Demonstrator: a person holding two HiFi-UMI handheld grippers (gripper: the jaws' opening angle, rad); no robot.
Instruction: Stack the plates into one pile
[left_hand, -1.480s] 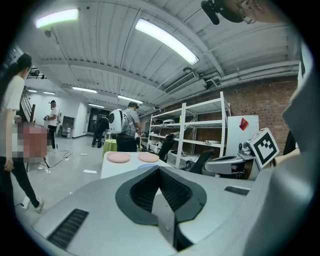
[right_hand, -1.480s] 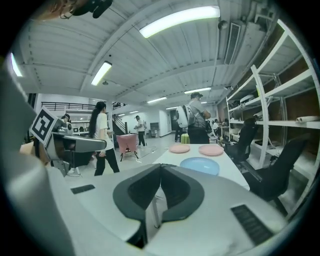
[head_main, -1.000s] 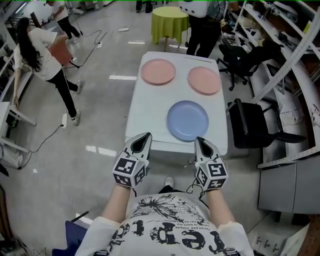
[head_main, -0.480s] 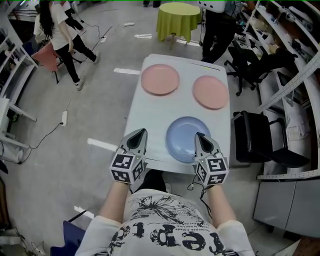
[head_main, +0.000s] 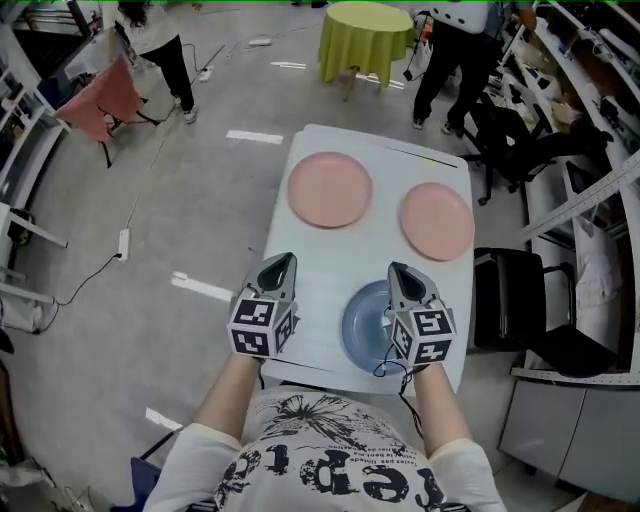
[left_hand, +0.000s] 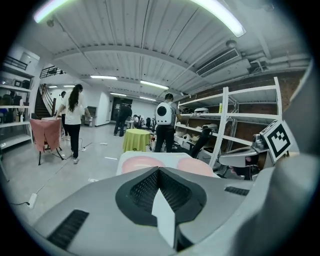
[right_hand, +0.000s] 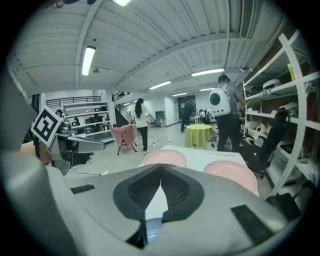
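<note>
Both pairs of jaws are pressed together, nothing between them. The left gripper (head_main: 283, 260) has its tips meeting in a closed point, empty, and it hovers over the near left part of the white table (head_main: 310, 250). The right gripper (head_main: 398, 270) is closed just the same, also empty, and it sits over the right side of the blue plate (head_main: 365, 322). Whether it touches the plate, I cannot tell. Each gripper carries its marker cube at the back, with the person's bare forearms running down to a printed white shirt.

The blue plate lies at the table's near edge, just right of the left gripper. Farther up the table lie two pink plates, well apart from the blue one. The left pink plate (head_main: 329, 189) is at the far left, the right pink plate (head_main: 437, 220) toward the far right edge, with a gap of bare tabletop between them. All three lie flat and separate, nothing stacked yet.

Beyond the table stands a round table with a yellow-green cloth (head_main: 366, 28), with a person standing beside it. A black chair (head_main: 515, 300) sits right of the white table.
</note>
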